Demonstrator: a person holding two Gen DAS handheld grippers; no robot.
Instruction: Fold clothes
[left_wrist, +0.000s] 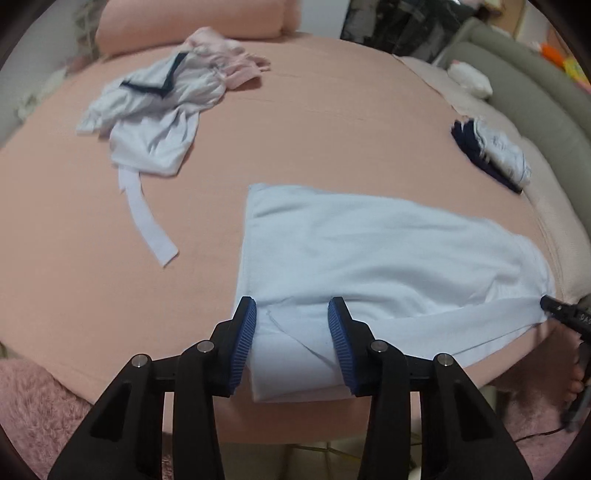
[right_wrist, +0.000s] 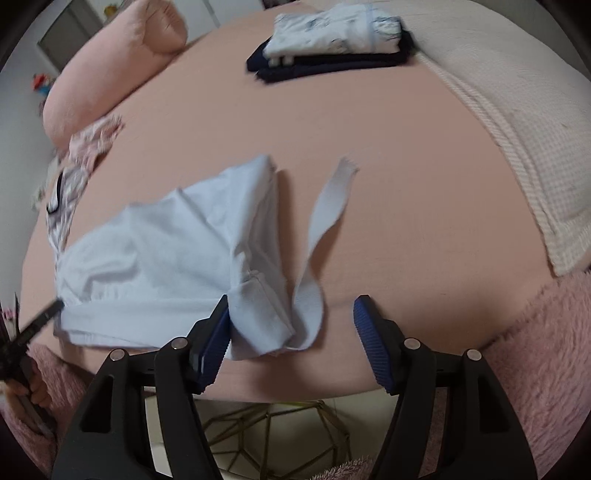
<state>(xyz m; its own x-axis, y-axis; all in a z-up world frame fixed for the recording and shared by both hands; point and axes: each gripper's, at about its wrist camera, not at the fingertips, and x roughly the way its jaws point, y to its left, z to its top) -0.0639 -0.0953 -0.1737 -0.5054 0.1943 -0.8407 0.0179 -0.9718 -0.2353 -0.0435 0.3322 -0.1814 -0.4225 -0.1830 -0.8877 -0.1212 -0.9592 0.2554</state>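
1. Unfolded heap (left_wrist: 155, 110) of white and pink clothes lies toward the bed's (left_wrist: 332, 122) far left corner.
2. Pale blue garment (left_wrist: 369, 251), partly folded, lies at the near edge; left gripper (left_wrist: 291, 332) and right gripper (right_wrist: 291, 325) are spread over its ends.
3. Folded stack (right_wrist: 332, 40) sits by the right edge.

- Left tool (left_wrist: 291, 332): two matte black arms, each ending in a finger faced with a ribbed blue pad (left_wrist: 245, 343).
- Below those pads, four round silver screws (left_wrist: 205, 347) sit in a row on the black linkage, two per side.
- Each outer arm has a long cut-out slot.
- Right tool (right_wrist: 291, 332): same black build, blue ribbed pads (right_wrist: 371, 343), four silver screws (right_wrist: 412, 344).
- Right of the left tool, the other tool's black tip carries white lettering, too small to read.
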